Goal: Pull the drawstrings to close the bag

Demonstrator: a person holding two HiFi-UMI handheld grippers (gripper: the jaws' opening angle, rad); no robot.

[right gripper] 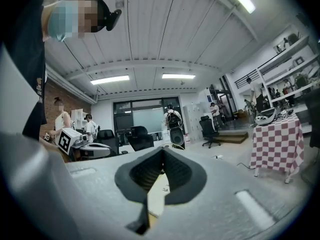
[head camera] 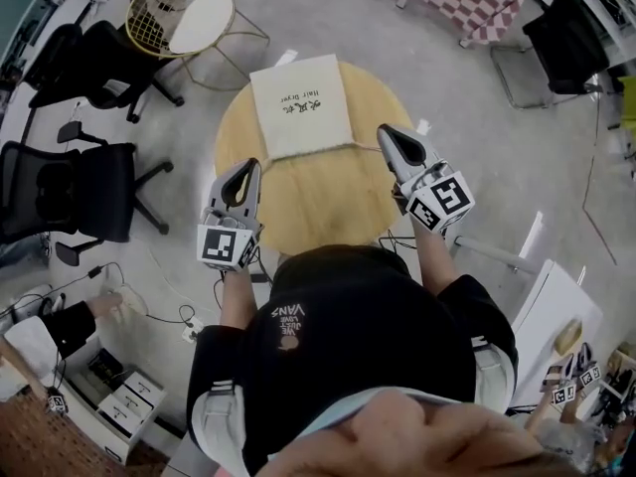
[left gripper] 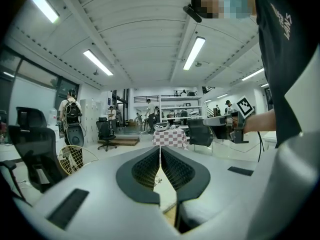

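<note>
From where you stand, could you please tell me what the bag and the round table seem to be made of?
The bag looks like off-white cloth, perhaps cotton or non-woven fabric. It is matte and lies flat and limp, with dark print on its face. The round table looks like light wood or a wood-look laminate, with an even tan surface, faint grain and low sheen.

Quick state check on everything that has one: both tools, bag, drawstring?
left tool: jaws together, nothing between them, over the table's near left part.
right tool: jaws together, nothing between them, tip close to the bag's near right corner.
bag: lying flat on the table, not cinched, held by neither tool.
drawstring: thin strand off the bag's near right corner, not gripped.
</note>
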